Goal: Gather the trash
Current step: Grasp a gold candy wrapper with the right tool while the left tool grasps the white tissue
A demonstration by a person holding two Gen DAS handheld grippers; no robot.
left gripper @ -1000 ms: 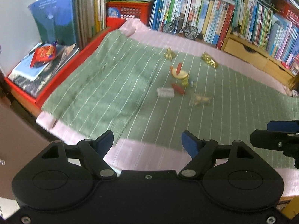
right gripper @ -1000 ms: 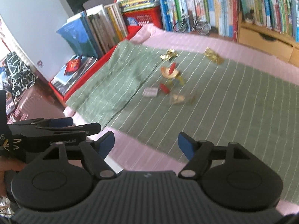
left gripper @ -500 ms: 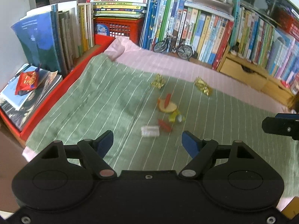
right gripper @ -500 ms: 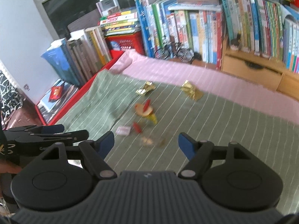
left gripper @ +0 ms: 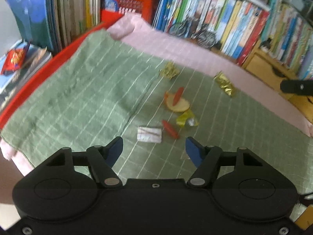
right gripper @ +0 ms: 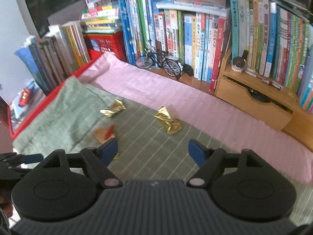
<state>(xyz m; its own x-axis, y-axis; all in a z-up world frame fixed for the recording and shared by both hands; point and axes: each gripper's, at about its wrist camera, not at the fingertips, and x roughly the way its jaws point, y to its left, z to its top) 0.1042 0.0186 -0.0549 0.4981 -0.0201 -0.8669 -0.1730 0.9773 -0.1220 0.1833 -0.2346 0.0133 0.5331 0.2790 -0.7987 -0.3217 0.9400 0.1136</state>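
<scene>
- My left hand-held gripper (left gripper: 154, 146) is released, its blue-tipped fingers (left gripper: 115, 149) spread wide and holding nothing, above the near part of the green striped cloth (left gripper: 78, 98).
- In the left wrist view the trash lies scattered on that cloth: a white wrapper (left gripper: 149, 134) just ahead, between the fingertips; a red strip (left gripper: 170, 129) beside it on the right; a yellow wrapper (left gripper: 186, 119) a little farther.
- Beyond those sits a round orange peel (left gripper: 179, 105) with a red piece (left gripper: 178, 96) lying on it, then two gold foil wrappers, one (left gripper: 169, 70) at centre and one (left gripper: 224, 84) to the right near the pink sheet (left gripper: 195, 54).
- The tip of the other tool shows at the right edge of this view.
- My right hand-held gripper (right gripper: 153, 149) is likewise released and empty, over the green cloth.
- In the right wrist view the nearer gold foil wrapper (right gripper: 168, 120) lies ahead between the fingers, the second one (right gripper: 113, 108) to its left, the peel just beyond the left fingertip.
- Books (right gripper: 195, 39) and a model bicycle (right gripper: 158, 62) line the back.
</scene>
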